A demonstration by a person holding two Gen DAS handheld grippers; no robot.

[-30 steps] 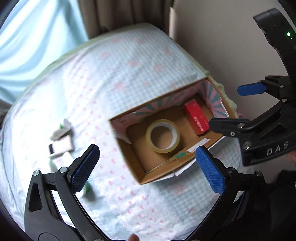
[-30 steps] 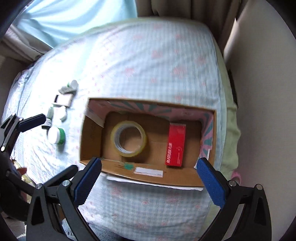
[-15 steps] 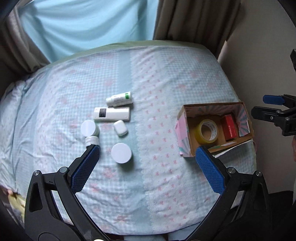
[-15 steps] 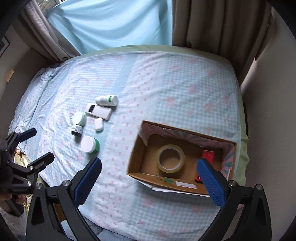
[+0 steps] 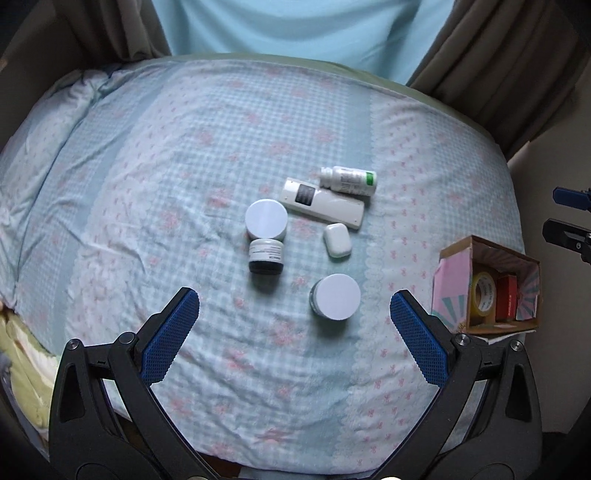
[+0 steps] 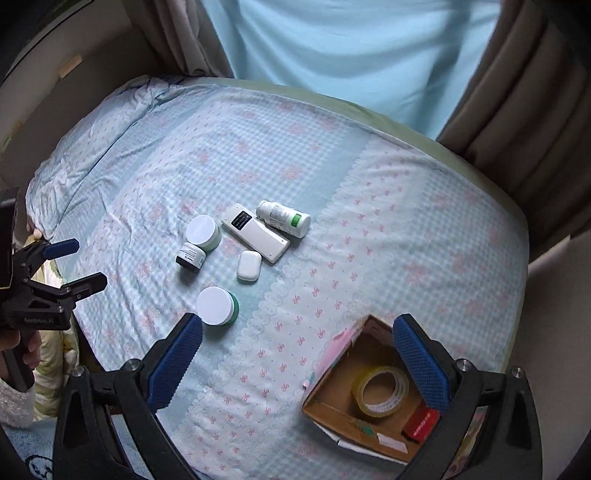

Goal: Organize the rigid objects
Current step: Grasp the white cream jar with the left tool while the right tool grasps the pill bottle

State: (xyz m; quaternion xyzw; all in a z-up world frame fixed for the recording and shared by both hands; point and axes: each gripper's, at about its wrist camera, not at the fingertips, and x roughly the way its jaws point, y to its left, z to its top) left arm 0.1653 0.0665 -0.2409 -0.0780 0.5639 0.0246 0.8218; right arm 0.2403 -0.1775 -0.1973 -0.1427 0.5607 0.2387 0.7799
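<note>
A: What is seen nearest the cameras?

B: The left gripper is held above the bed with its blue pads spread wide and nothing gripped between them. The right gripper is spread just as wide and is likewise empty; its right finger is seen over the cardboard box.

A: What is held in the box?

B: A roll of yellow tape and a red packet are seen inside it. In the left wrist view the box is placed at the bed's right edge, well apart from the loose items.

A: Which loose items are met next?

B: A white-lidded green jar is found nearest the fingers, standing alone. Beyond it a small dark-based jar is laid on its side, touching or just beside a second white-lidded jar. A white earbud case is set to their right.

A: And farthest off?

B: A white remote is laid at a slant, with a white bottle with a green band lying on its side just behind it. Curtains are seen past the bed.
</note>
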